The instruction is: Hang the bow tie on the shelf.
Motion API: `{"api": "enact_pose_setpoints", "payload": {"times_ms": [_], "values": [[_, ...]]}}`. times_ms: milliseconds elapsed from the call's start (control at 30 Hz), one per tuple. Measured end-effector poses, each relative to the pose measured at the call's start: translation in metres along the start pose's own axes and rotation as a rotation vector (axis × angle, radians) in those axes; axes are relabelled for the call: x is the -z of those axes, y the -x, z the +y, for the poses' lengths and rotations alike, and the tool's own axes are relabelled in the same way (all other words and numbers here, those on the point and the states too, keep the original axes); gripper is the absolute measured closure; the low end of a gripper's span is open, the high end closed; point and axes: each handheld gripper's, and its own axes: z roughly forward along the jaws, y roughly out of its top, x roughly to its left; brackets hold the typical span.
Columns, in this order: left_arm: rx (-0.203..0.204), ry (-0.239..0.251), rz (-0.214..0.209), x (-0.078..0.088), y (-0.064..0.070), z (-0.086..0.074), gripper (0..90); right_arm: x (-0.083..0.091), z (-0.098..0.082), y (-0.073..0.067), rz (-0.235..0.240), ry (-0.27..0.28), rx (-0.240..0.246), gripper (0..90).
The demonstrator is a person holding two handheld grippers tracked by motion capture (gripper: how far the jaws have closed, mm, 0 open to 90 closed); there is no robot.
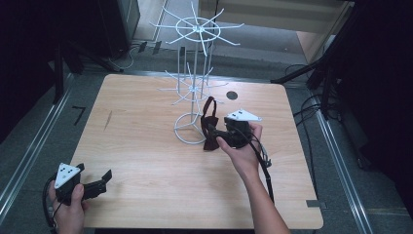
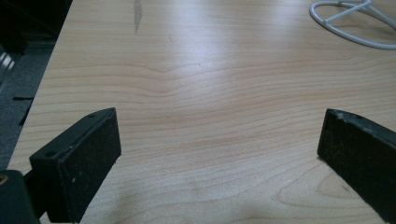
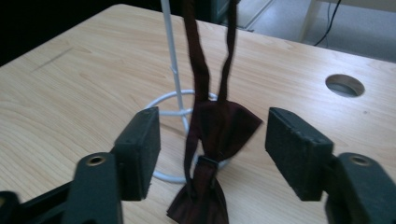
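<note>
While bow tie (image 3: 212,154) hangs off white wire rack (image 1: 195,78) w/ top of strap cut off, right tongs (image 3: 212,154) gape around it; left tongs (image 2: 217,154) released, desk (image 1: 146,161) 7 o'clock.

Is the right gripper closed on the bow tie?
No, the right gripper is open; its jaws stand apart on either side of the bow tie.

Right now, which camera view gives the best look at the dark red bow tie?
The right gripper view: the bow tie hangs close up between that gripper's open jaws, with knot, wings and strap clear in front of the white wire stand. The high view shows it small and partly hidden behind the right gripper. The left gripper view shows bare table and the stand's base ring.
</note>
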Motion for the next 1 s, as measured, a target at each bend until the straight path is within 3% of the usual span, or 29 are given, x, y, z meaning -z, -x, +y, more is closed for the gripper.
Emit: {"api": "enact_pose_setpoints", "payload": {"times_ms": [500,1000], "values": [[-0.001,0.0,0.001,0.0,0.0,0.0,0.1,0.026,-0.021,0.023,-0.054,-0.027,-0.031,14.5],[-0.002,0.0,0.003,0.0,0.0,0.0,0.1,0.048,-0.049,0.039,-0.057,-0.009,-0.064,6.8]]}}
